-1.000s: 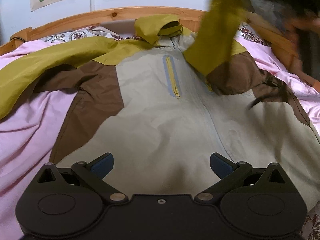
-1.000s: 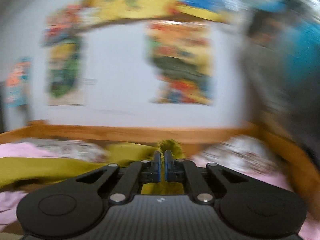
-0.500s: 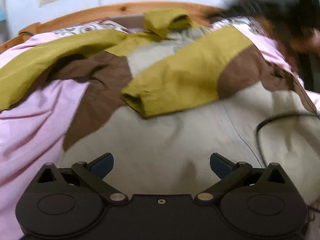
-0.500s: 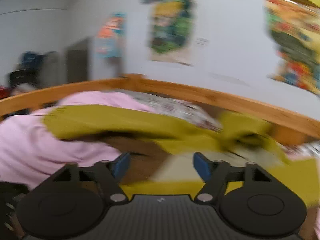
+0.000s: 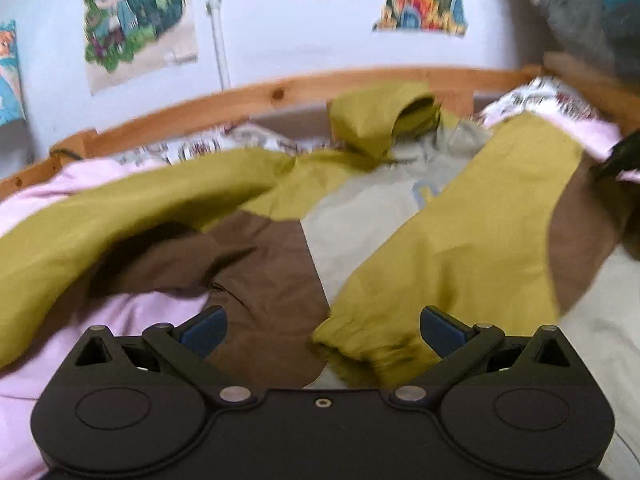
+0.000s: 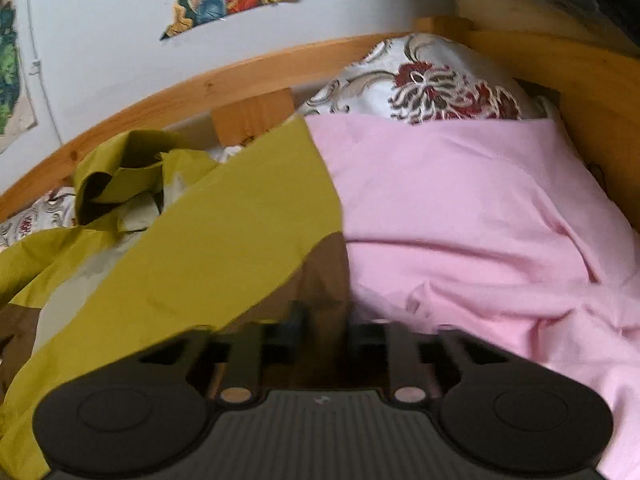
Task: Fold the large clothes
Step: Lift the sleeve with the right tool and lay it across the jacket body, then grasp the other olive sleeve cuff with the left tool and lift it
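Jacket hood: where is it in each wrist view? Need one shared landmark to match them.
Left wrist: the olive hood sits upper centre, right of middle, just below the wooden bed rail.
Right wrist: the hood is at mid-left, crumpled, under the same rail.
Shared landmark: the curved wooden bed rail behind the hood.

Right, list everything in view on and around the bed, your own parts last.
jacket: one, olive, brown and beige, spread across the bed, hood toward the headboard.
folded sleeve: one, olive, laid across the jacket's front.
other sleeve: one, olive, stretched out over the sheet.
sheet: one, pink, covering the bed.
pillow: one, white with red flowers, at the headboard.
bed frame: one, wooden, around the mattress.
posters: several, colourful, on the white wall.
left gripper: one, black with blue pads, open over the folded sleeve's cuff.
right gripper: one, black, blurred, closing at the jacket's brown edge.
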Available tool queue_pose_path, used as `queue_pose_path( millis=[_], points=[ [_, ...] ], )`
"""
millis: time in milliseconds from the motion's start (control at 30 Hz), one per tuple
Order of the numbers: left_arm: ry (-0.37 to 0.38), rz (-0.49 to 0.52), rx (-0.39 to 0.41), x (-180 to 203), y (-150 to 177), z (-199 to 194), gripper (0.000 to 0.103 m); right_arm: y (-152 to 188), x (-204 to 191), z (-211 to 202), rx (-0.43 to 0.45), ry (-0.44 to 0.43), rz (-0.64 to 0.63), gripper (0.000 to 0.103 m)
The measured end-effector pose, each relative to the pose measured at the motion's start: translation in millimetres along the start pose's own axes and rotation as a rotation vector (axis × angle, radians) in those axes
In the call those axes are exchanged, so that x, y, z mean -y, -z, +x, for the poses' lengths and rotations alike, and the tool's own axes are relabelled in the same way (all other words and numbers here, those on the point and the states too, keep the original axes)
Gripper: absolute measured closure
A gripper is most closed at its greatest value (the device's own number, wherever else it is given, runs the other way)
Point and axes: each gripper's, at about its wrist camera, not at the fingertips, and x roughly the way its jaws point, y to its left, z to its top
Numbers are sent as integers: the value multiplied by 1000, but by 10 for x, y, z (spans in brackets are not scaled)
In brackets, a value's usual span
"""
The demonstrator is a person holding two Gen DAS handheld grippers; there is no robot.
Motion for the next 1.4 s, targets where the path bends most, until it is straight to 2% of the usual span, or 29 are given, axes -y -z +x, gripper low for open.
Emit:
queue_pose_path(
  millis=[33,133,200,267,400,500,567,667,700,767,833,933,1000,1100,1167,1267,1367,1400],
  points=[
    [4,-6,-14,21,-2,70,1,-34,23,-48,16,13,-14,99],
    [25,-6,-38,129,17,229,1,-198,115,-163,70,61,-44,99],
    [17,29,-66,257,32,351,1,-226,131,-103,55,84,-81,99],
    [-20,59,-85,343,82,453,1,-182,155,54,31,115,-109,99],
    [-26,47,-87,325,92,429,1,-105,126,150,43,157,-117,95],
    [-32,30,-76,209,48,261,1,-107,71,7,63,171,-133,77],
    [-46,13,-49,119,33,67,1,-95,22,-189,79,141,-138,57],
    [-95,-27,-48,-72,36,-230,1,19,-115,-564,115,85,-133,42],
    [-123,-45,-46,-161,53,-352,1,64,-172,-689,125,57,-126,39],
    [-188,-67,-34,-348,81,-591,1,241,-323,-965,148,-4,-100,24],
    [-276,-78,-15,-576,130,-845,1,431,-473,-1180,156,-66,-53,17],
    [-423,-98,37,-976,183,-1206,1,760,-695,-1405,138,-184,73,14],
    [-516,-138,31,-1310,139,-1347,1,973,-850,-1503,128,-248,125,10],
    [-610,-196,29,-1772,77,-1376,2,1150,-1055,-1528,69,-329,66,8],
    [-650,-238,-10,-2044,80,-1293,9,1245,-1160,-1553,77,-351,-8,8],
    [-644,-400,-108,-2417,128,-1121,21,1292,-1181,-1504,67,-378,-19,6],
    [-568,-562,-76,-2577,186,-1062,27,1335,-1132,-1381,10,-394,37,6],
    [-541,-592,-66,-2585,188,-1048,35,1381,-1122,-1363,-3,-391,52,6]
  ],
)
